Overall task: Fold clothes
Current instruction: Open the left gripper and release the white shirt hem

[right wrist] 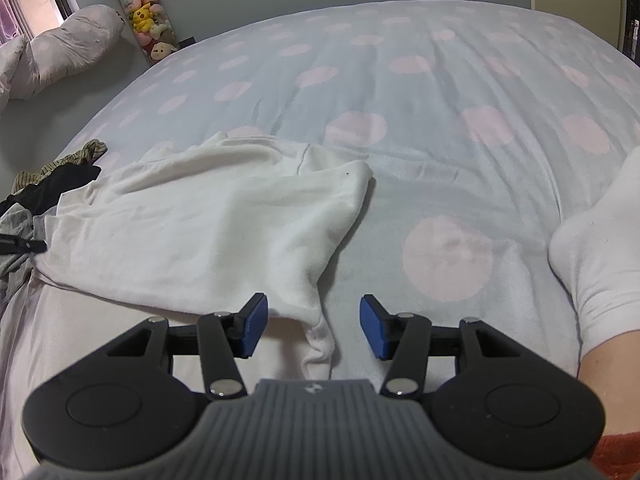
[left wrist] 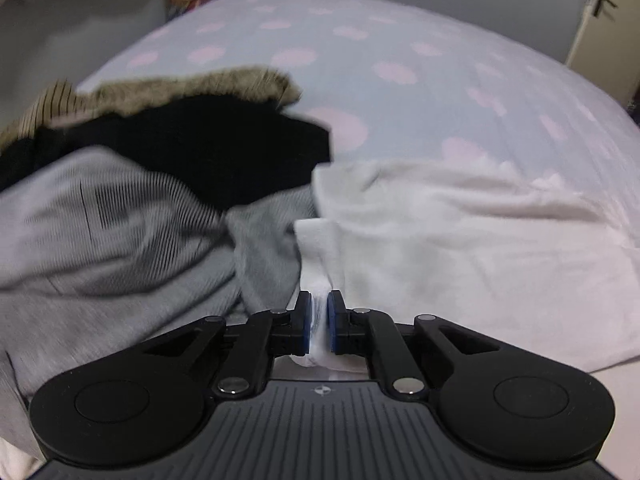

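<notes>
light: soft, dim indoor, no glare | shadows: faint | blur: left wrist smeared on grey garment [left wrist: 112, 216] at 9 o'clock, right wrist sharp | distortion: strong fisheye, bedspread [right wrist: 440, 92] bowed toward 12 o'clock

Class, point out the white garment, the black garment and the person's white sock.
white garment [right wrist: 208, 216], right wrist view, middle of its spread cloth
black garment [left wrist: 208, 148], left wrist view, centre of the dark fabric
white sock [right wrist: 596, 252], right wrist view, heel area

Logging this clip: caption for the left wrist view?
Left gripper shut on white cotton garment, beside grey ribbed clothing on pink-dotted bedspread.
</notes>
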The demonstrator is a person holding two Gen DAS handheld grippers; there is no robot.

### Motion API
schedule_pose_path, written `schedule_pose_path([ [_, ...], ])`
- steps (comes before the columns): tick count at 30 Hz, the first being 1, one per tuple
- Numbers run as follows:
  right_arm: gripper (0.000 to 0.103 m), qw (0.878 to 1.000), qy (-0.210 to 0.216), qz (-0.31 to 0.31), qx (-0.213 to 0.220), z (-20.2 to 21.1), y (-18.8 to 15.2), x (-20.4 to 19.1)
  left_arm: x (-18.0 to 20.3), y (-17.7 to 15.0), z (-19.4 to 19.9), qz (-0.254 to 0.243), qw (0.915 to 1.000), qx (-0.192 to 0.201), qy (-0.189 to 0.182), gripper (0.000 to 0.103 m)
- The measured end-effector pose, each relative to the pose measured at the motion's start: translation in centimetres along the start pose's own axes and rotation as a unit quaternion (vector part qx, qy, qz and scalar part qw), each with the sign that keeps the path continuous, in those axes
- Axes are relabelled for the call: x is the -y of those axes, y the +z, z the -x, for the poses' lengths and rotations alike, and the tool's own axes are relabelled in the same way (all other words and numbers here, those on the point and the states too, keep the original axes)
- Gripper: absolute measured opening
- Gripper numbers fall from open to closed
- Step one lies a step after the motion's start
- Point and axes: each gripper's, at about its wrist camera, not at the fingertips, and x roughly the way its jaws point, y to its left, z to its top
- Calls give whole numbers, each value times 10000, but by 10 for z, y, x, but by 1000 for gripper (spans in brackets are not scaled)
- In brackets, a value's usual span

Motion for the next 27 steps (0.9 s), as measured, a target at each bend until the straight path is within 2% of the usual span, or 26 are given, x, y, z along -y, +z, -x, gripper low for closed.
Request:
schedule_pose_path([
  [10, 56, 10000, 57, -69, 20, -1, 1, 2, 46, 18, 40, -569, 9974, 313, -319, 9],
  [12, 56, 9999, 67, -72, 24, -1, 1, 2, 52, 20, 41, -575, 9959, 358, -603, 16],
  [18, 56, 9999, 95, -83, 37, -1, 2, 3, 54, 20, 37, -511, 9947, 432, -777, 17],
  [21, 56, 9999, 109, -89, 43, -1, 3, 3, 49, 17, 31, -408, 9955, 348, -778, 17],
  [27, 56, 9999, 107, -53, -8, -3, 2, 2, 46, -2, 0, -556, 9972, -49, -497, 17],
])
